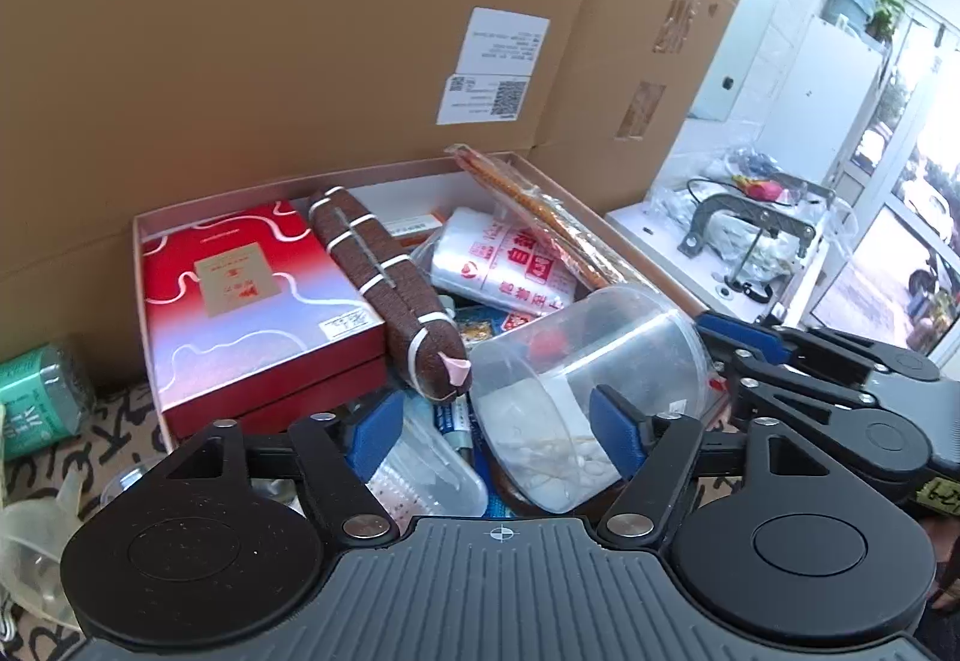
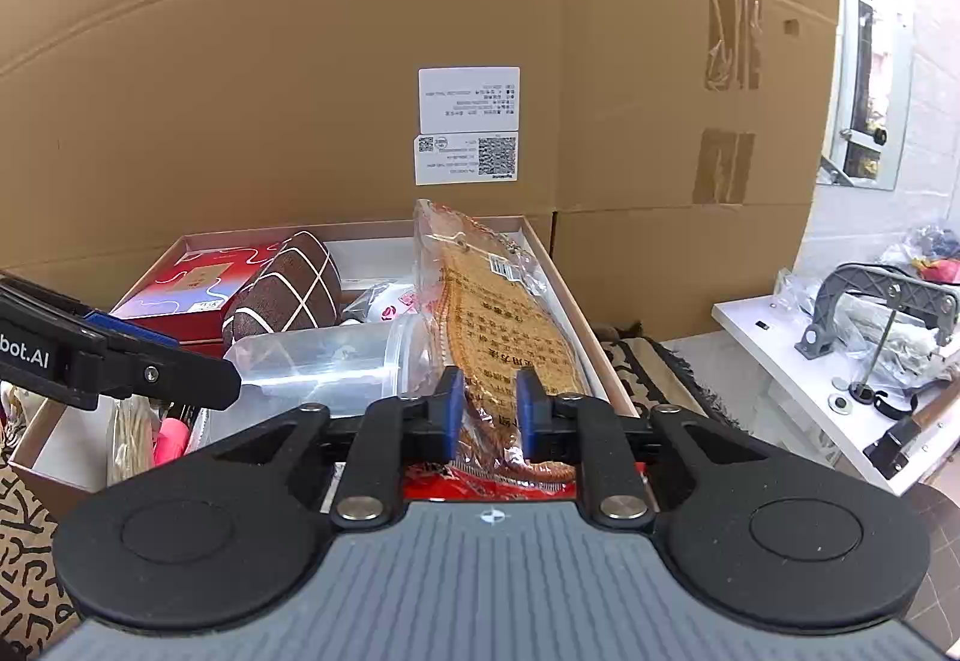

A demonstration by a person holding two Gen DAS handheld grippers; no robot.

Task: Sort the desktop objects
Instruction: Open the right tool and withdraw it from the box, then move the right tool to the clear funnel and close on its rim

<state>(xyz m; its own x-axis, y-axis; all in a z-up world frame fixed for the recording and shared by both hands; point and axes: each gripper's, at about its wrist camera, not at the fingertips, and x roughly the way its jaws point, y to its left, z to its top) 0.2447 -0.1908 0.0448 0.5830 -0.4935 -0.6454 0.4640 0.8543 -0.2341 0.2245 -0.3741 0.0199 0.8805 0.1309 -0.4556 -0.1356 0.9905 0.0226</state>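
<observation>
Between blue pads, gold-printed plastic packet

Surface: cloth with black-and-tan squiggle pattern, fringed edge visible right of shallow tray box. Tray box rests directly on cloth, back edge against large cardboard carton. Left of tray box: green can lying on side; nearer, clear crumpled plastic item. Right of tray box, apart: white shelf.

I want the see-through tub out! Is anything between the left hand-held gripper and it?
Nothing visible. The left hand-held gripper is open, and the clear tub lies on its side in the shallow box, right between its fingers.
</observation>
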